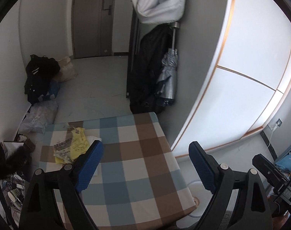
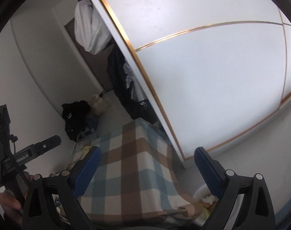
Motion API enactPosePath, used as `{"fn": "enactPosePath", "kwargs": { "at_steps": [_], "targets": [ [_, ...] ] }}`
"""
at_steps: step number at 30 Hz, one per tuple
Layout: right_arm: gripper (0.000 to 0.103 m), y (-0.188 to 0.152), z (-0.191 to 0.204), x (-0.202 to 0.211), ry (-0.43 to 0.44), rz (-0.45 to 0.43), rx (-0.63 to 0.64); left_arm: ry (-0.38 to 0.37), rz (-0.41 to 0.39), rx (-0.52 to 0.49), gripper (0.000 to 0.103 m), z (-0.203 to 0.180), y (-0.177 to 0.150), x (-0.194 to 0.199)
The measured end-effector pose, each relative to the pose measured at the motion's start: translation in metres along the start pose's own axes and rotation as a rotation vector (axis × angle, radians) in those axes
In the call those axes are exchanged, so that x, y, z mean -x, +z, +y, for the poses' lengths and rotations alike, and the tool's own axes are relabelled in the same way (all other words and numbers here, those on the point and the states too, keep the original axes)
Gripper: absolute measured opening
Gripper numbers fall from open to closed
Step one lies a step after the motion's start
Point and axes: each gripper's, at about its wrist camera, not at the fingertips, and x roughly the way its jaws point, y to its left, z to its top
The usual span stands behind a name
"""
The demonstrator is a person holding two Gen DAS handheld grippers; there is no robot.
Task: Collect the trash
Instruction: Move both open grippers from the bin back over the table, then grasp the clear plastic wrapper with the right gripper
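Both grippers (left (image 1: 146, 164), right (image 2: 147, 169)) spread, nothing held. Wrappers (image 1: 72, 145) left on table (image 1: 141, 134), likely next; bin (image 2: 201, 193) kept beside table for drops.

My left blue finger (image 1: 88, 167) covers part of the yellow wrappers (image 1: 76, 145) on the checked tabletop (image 1: 137, 153); their print is too small for me to read. The right wrist view is blurred, its white bin (image 2: 200, 192) half hidden beside the tabletop.
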Motion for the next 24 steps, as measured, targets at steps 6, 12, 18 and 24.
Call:
{"fn": "enactPosePath", "kwargs": {
  "at_steps": [6,12,18,24],
  "targets": [
    [0.103,0.005,0.069,-0.025,0.107,-0.007,0.12,0.063,-0.096,0.062,0.089,0.053,0.012,0.017],
    [0.103,-0.004,0.116,-0.069,0.179,0.021,0.168,0.131,-0.128,0.119,0.089,0.103,0.014,0.02],
    [0.103,-0.015,0.14,-0.107,0.212,0.057,0.197,0.171,-0.115,0.205,0.089,0.154,0.011,0.005],
    [0.103,-0.023,0.158,-0.142,0.226,0.107,0.232,0.223,-0.103,0.227,0.089,0.188,0.006,-0.013]
  ]
}}
